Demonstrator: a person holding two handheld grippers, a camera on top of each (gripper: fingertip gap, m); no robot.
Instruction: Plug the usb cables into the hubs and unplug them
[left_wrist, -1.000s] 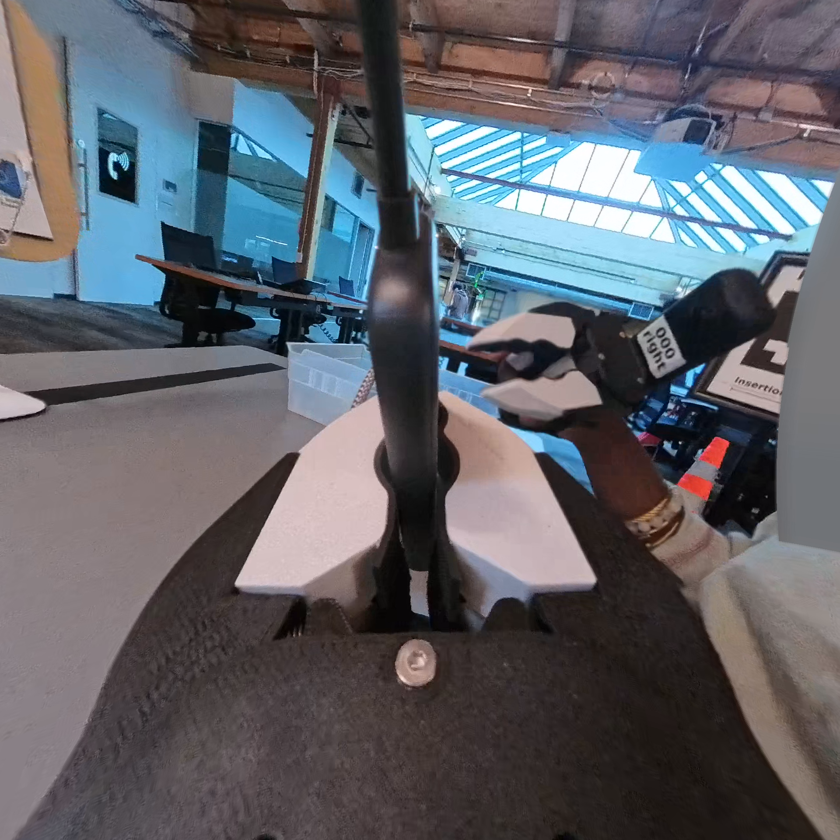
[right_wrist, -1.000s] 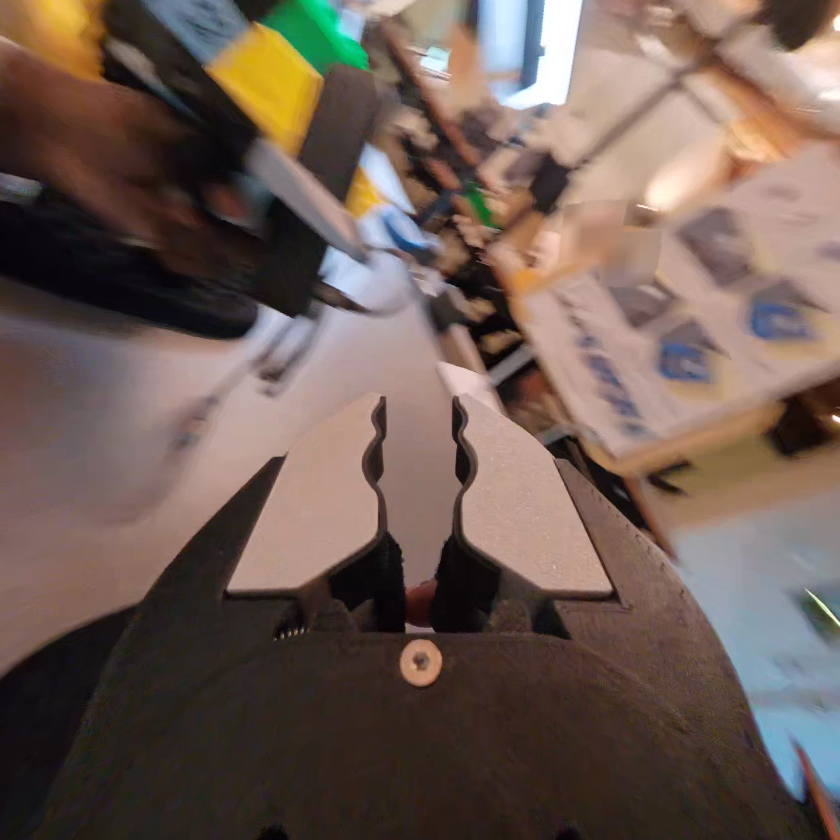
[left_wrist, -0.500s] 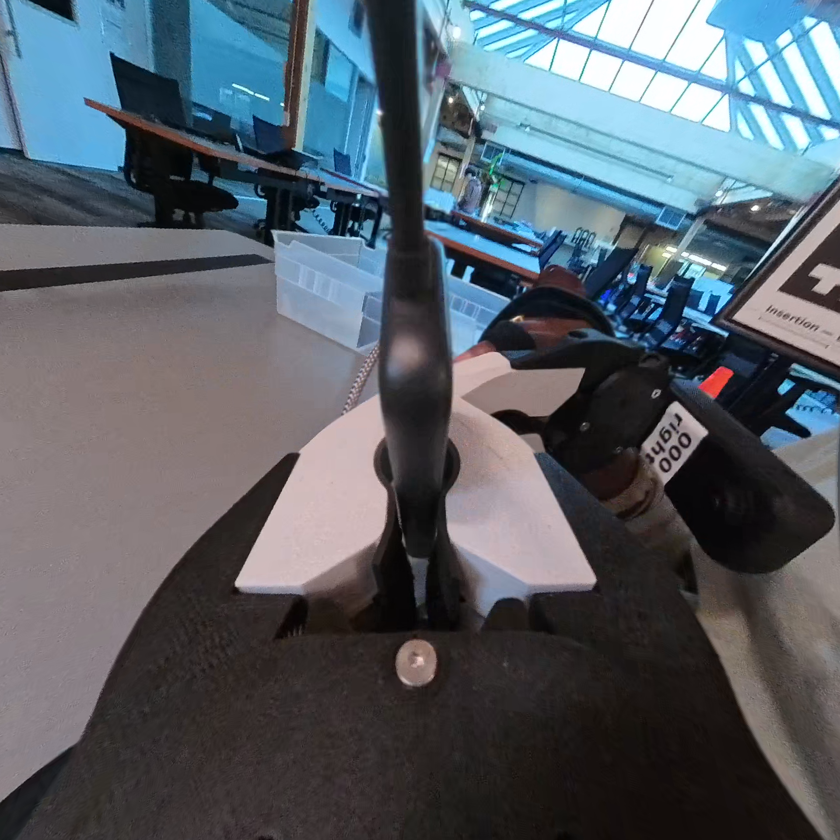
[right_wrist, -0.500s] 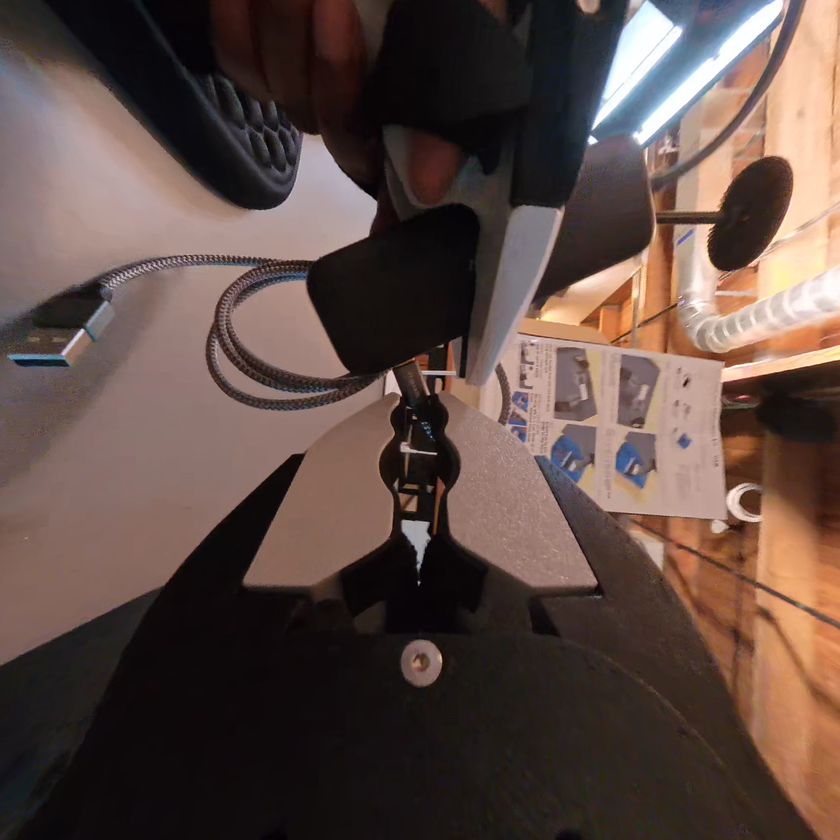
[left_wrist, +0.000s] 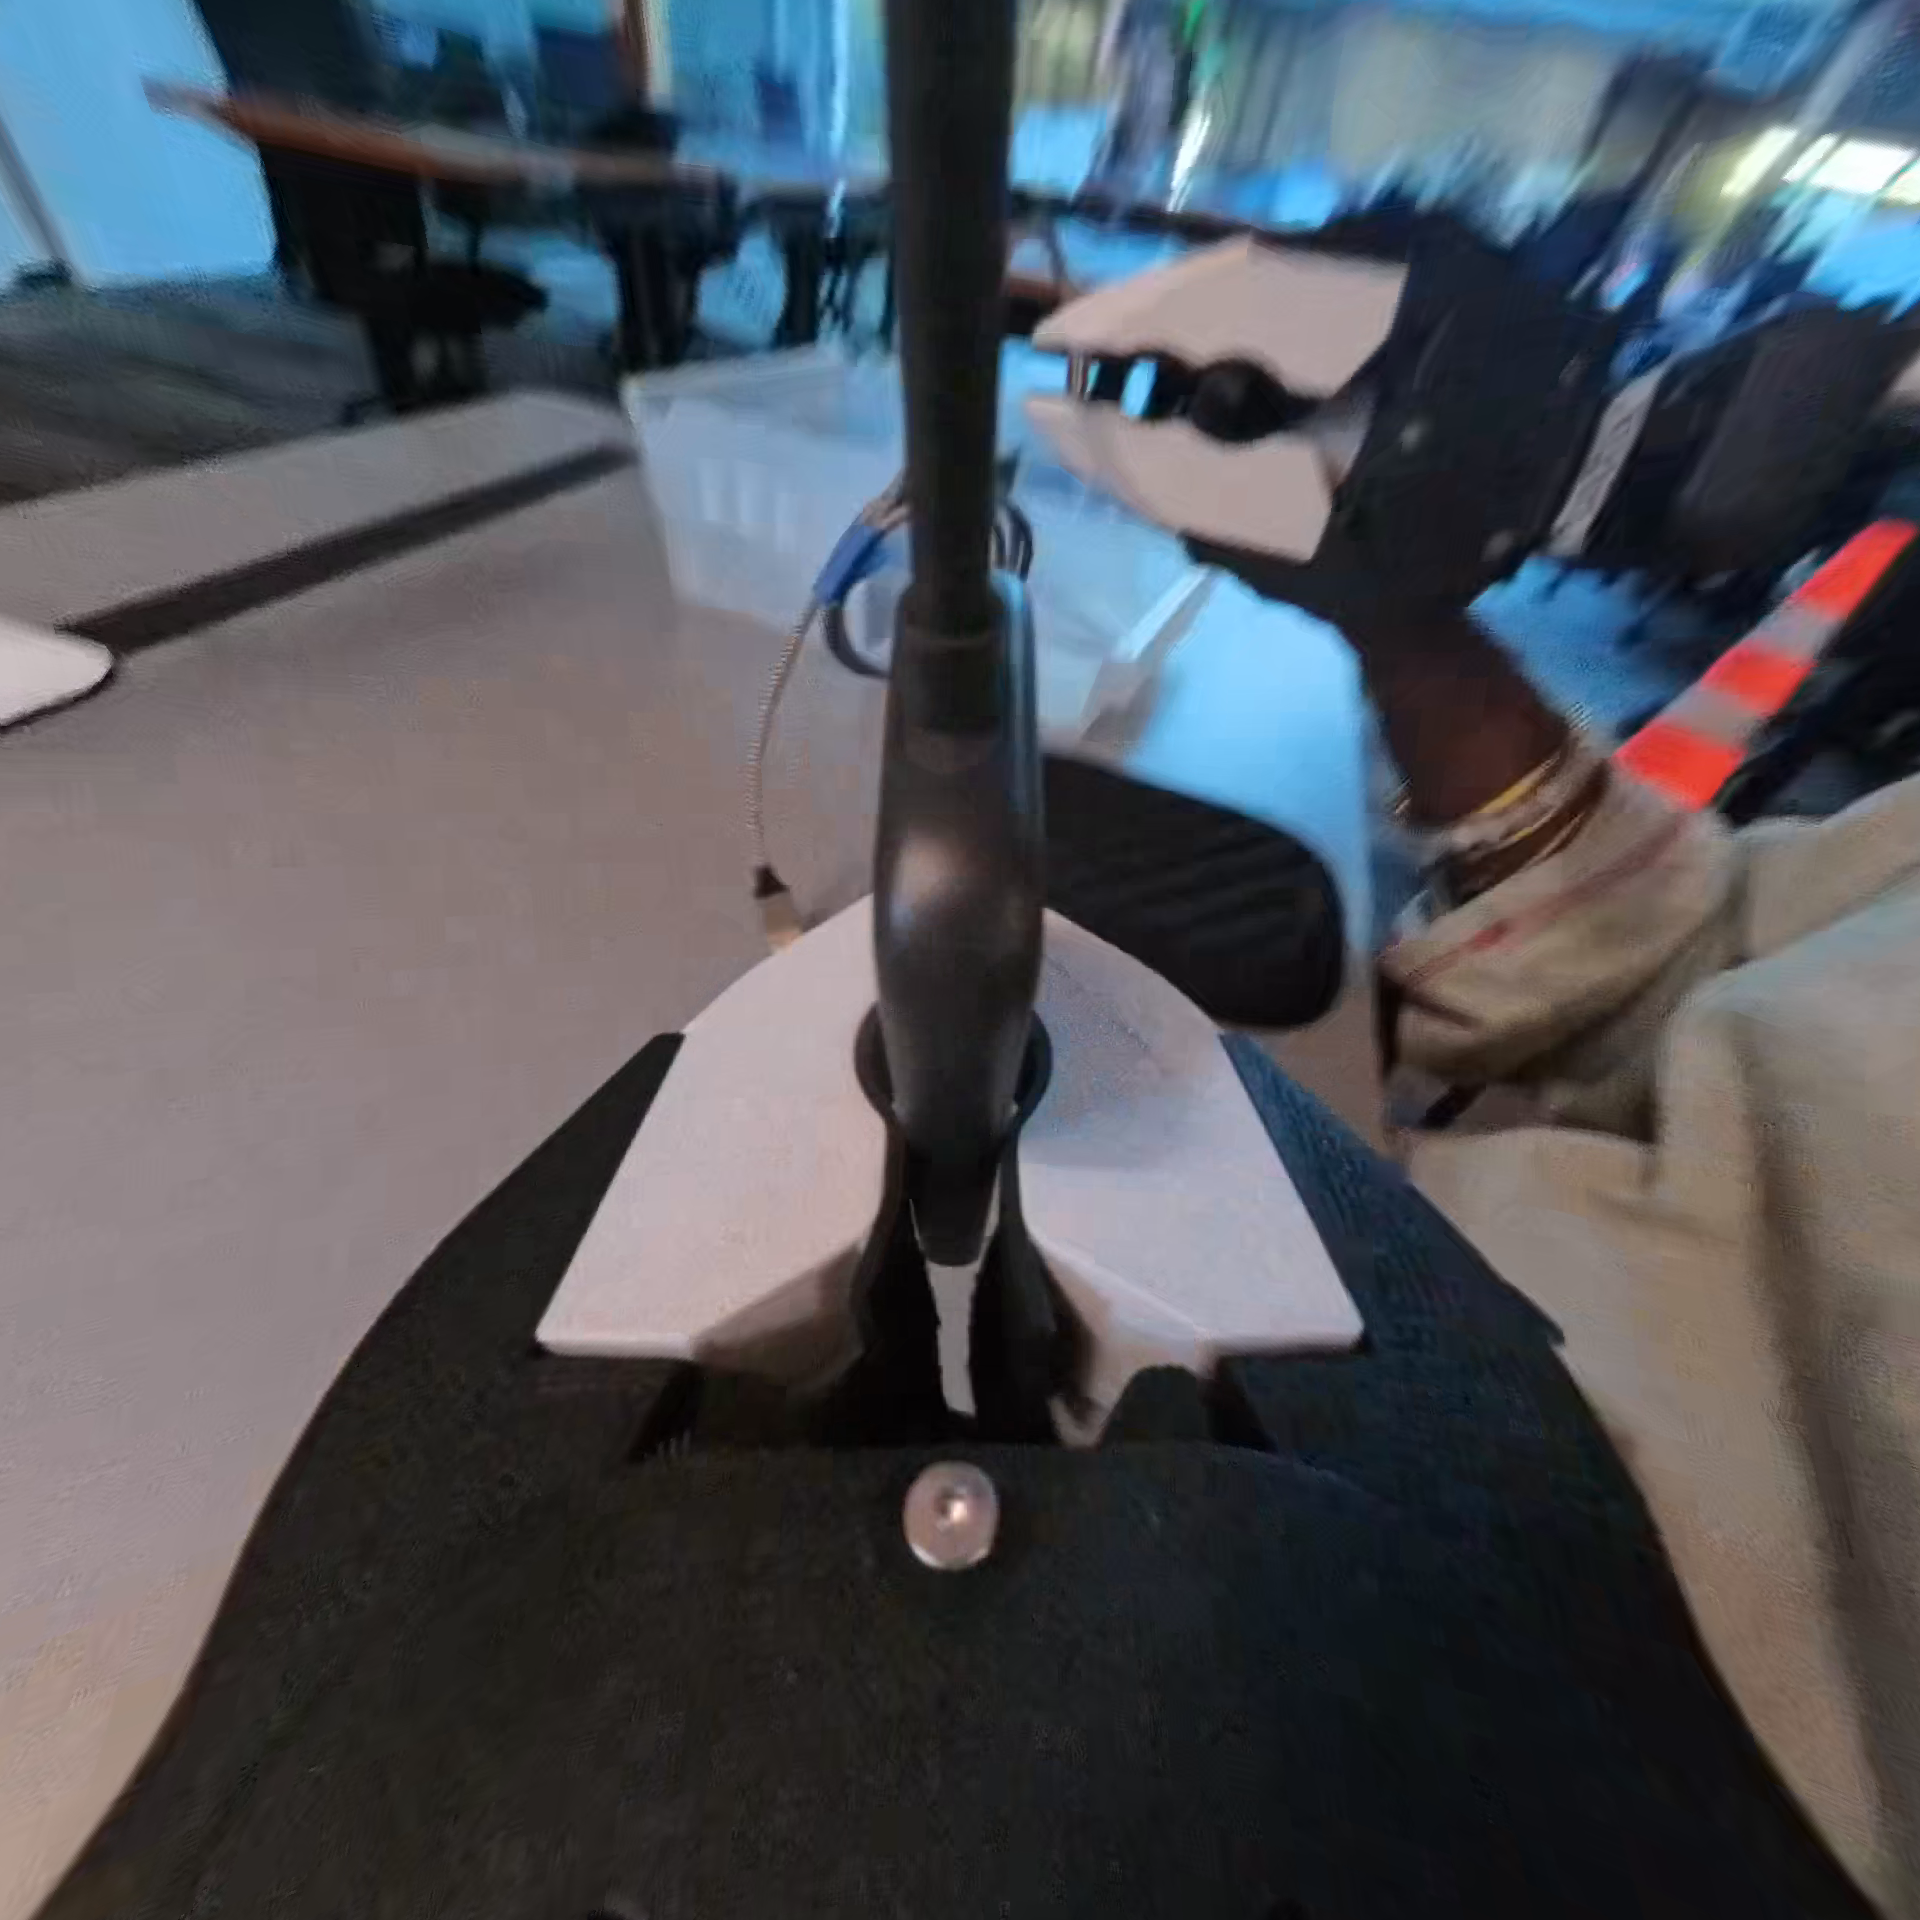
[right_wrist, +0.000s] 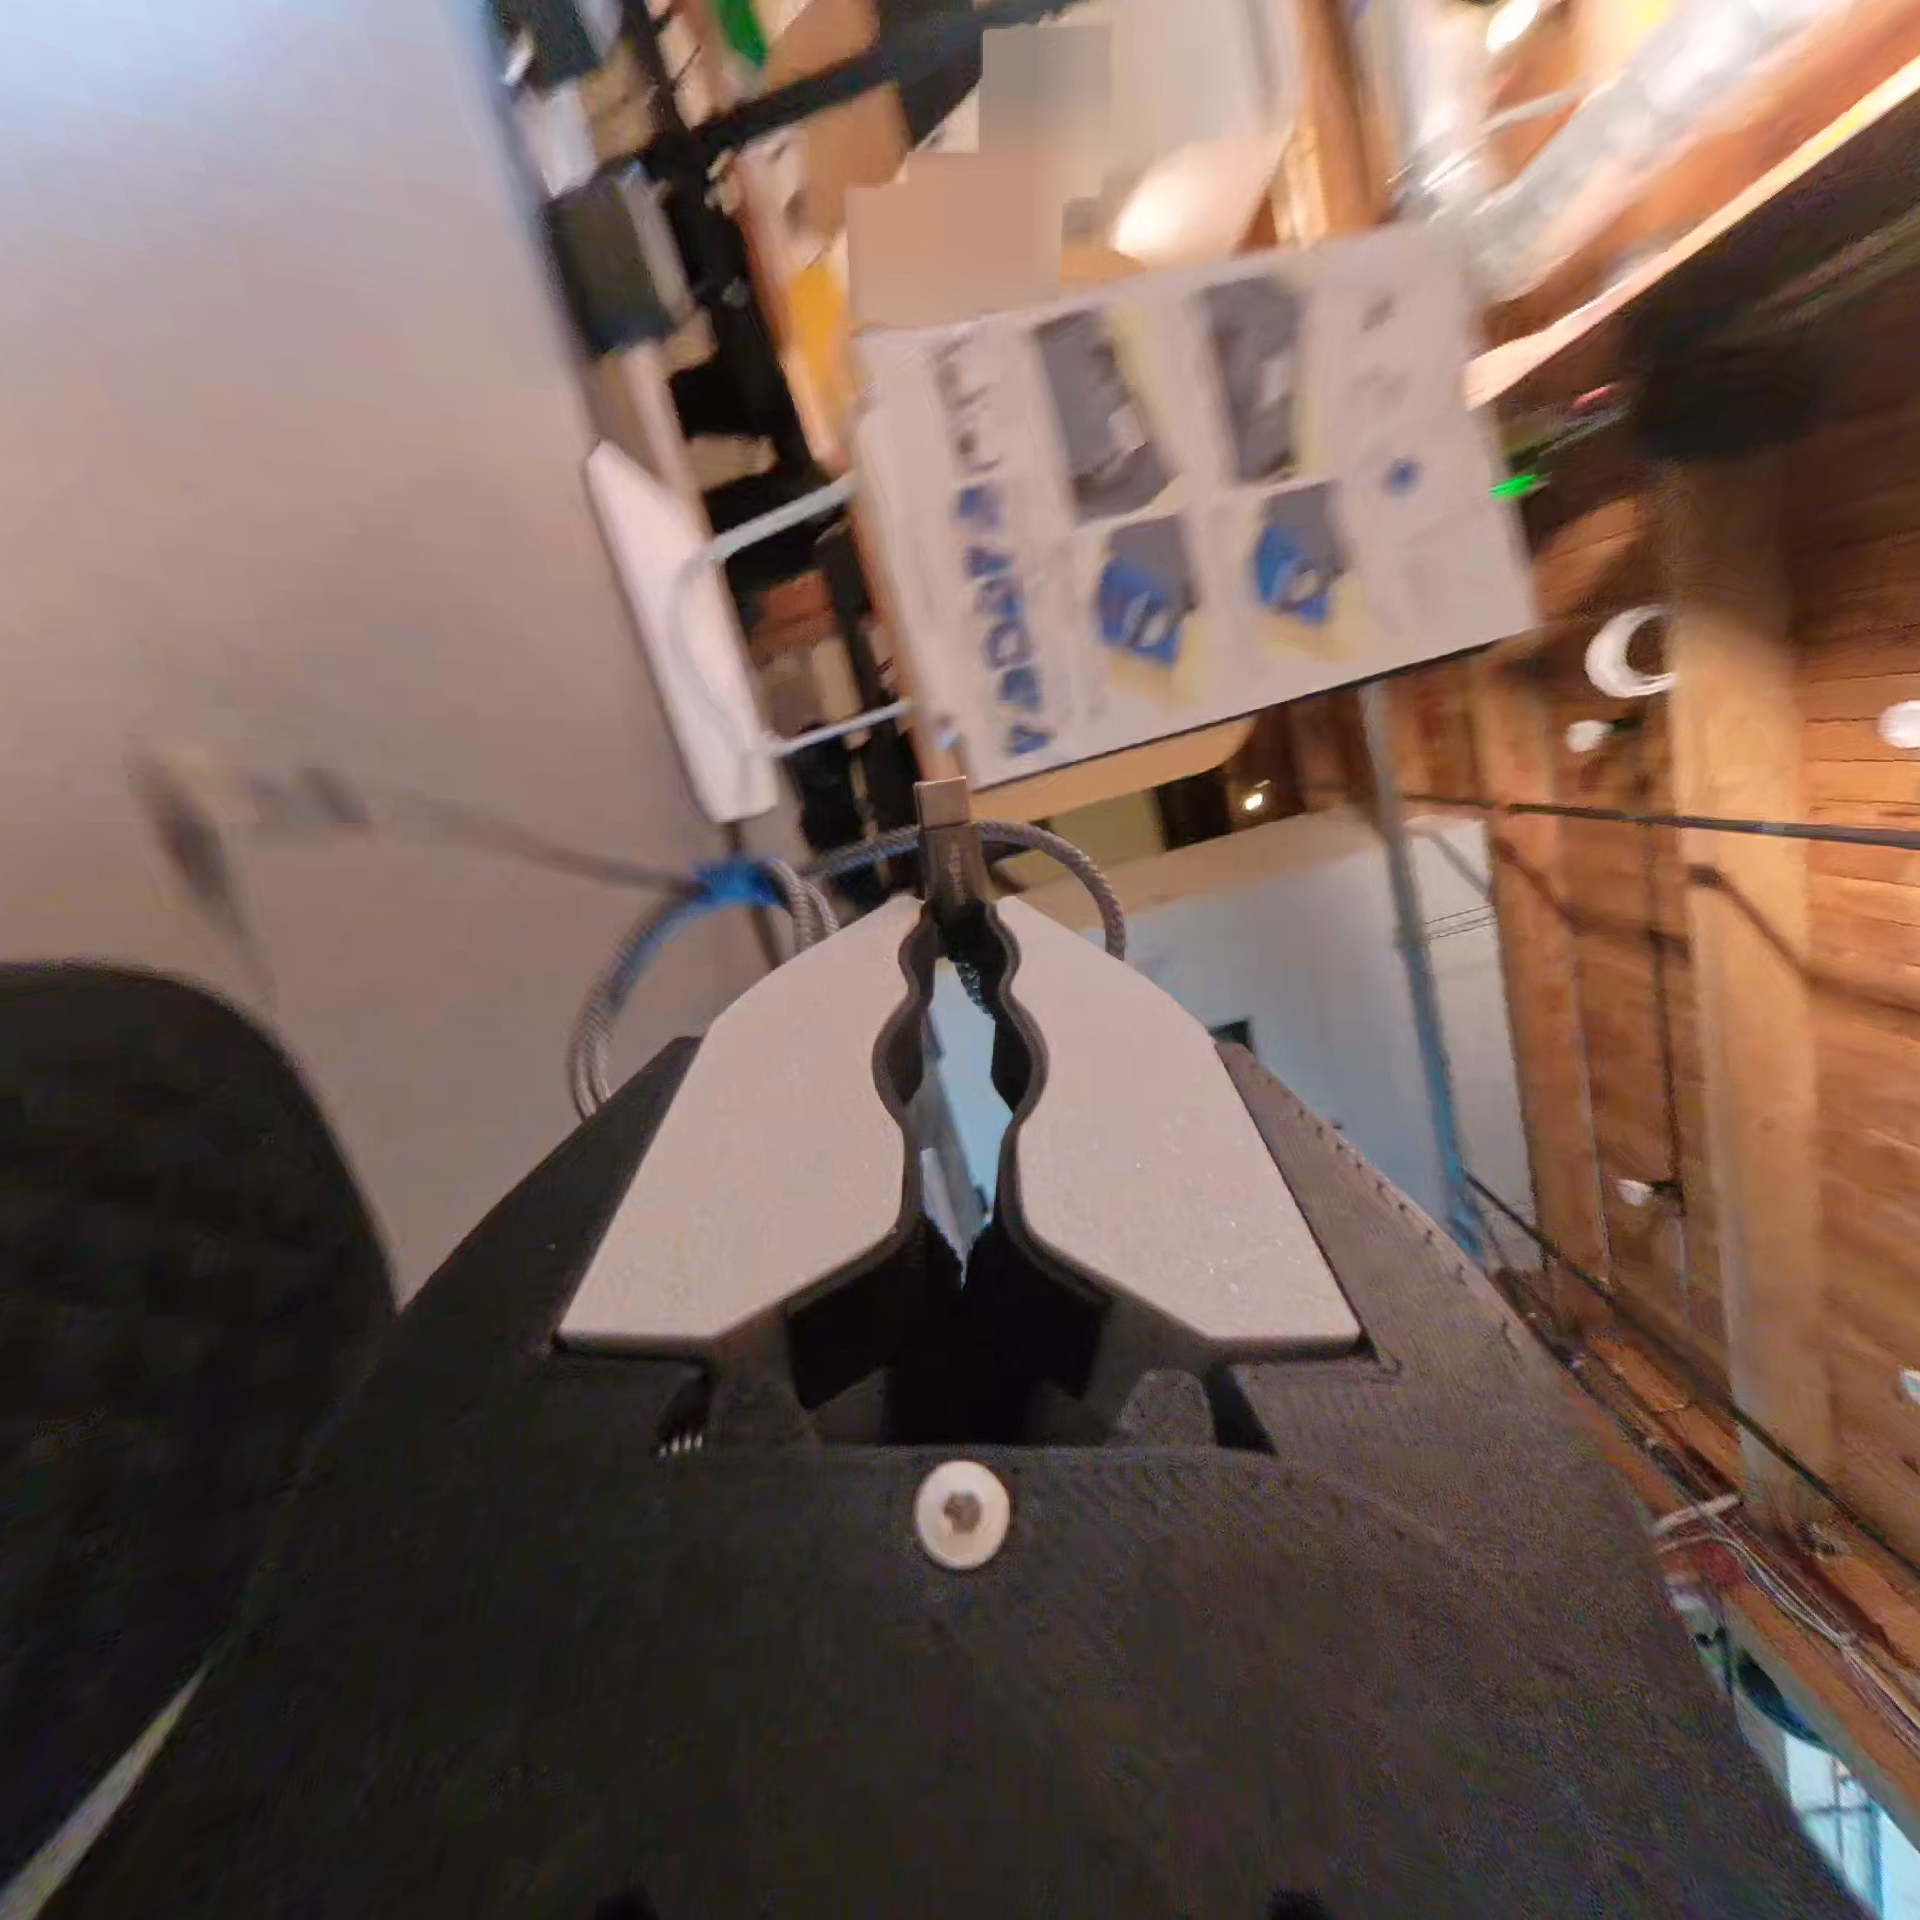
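Both views bright w/ strong motion blur, worst far off & at the wide-angle-bent edges; left view cool blue daylight, right view warm amber, near tongs sharp.

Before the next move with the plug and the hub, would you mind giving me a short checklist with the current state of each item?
1. Left gripper clamped on the black hub: ok.
2. Right gripper holding the braided cable's plug at its fingertips: ok, metal tip pointing outward.
3. Plug separated from the hub: ok, the right gripper is off to the side in the left wrist view.
4. Plug lined up with a hub port: cannot tell, no port visible.
5. Cable slack: ok, it loops loosely with a blue tie.
6. Image sharpness: not ok, motion blur.
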